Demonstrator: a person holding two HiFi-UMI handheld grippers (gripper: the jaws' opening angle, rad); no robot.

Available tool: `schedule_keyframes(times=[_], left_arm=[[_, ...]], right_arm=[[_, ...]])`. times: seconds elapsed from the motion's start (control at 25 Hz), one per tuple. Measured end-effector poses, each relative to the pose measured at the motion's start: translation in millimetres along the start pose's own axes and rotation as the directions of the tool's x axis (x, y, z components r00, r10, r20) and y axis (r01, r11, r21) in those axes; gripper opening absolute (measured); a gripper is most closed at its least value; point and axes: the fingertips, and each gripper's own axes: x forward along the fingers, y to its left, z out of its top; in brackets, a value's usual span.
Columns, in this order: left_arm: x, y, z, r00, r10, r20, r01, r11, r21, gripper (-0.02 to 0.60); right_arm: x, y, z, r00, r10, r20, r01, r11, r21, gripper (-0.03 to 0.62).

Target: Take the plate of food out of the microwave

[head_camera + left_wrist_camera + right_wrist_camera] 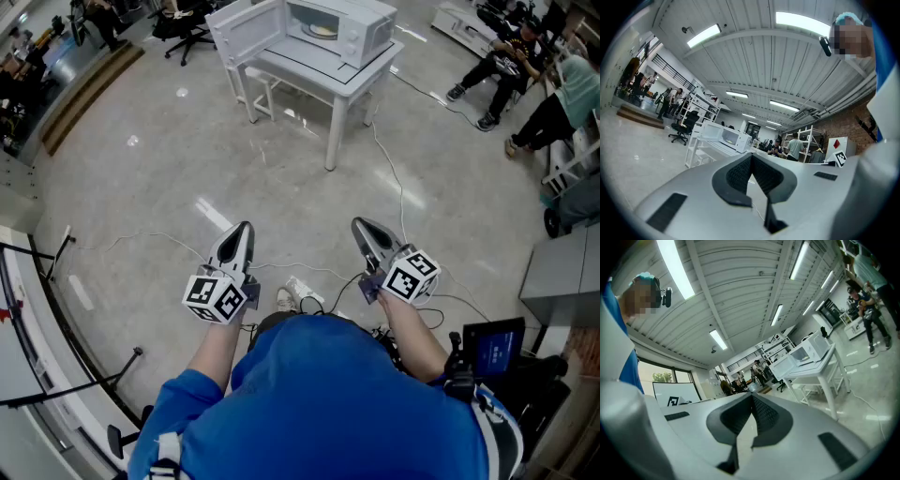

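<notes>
A white microwave [323, 26] stands on a white table [323, 75] far ahead, its door swung open to the left. Inside it lies a plate of food [322, 30]. The microwave [729, 137] shows small in the left gripper view, and the microwave [811, 348] also shows in the right gripper view. My left gripper [244, 228] and right gripper [360, 225] are held side by side close to my body, well short of the table. Both are shut with nothing between the pads.
Cables run over the grey floor [281, 187] between me and the table. People sit at the right [506, 61]. An office chair [186, 28] stands left of the table. A black stand and rails [56, 309] are at my left, a cart with a screen [492, 347] at my right.
</notes>
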Motion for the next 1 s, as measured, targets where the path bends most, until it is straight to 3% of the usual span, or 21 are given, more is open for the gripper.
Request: schedule_keyframes(times=[0.48, 1.0], left_arm=[[23.5, 105.1, 35.1, 1.0, -0.029, -0.003, 0.029, 0.999, -0.02, 0.009], [74.4, 144.5, 28.6, 0.998, -0.045, -0.033, 0.042, 0.997, -0.072, 0.009]], right_arm=[[123.7, 12.2, -8.0, 1.0, -0.009, -0.012, 0.009, 1.0, -0.005, -0.009], [170.9, -27.3, 6.6, 0.998, -0.054, -0.04, 0.054, 0.999, 0.002, -0.009]])
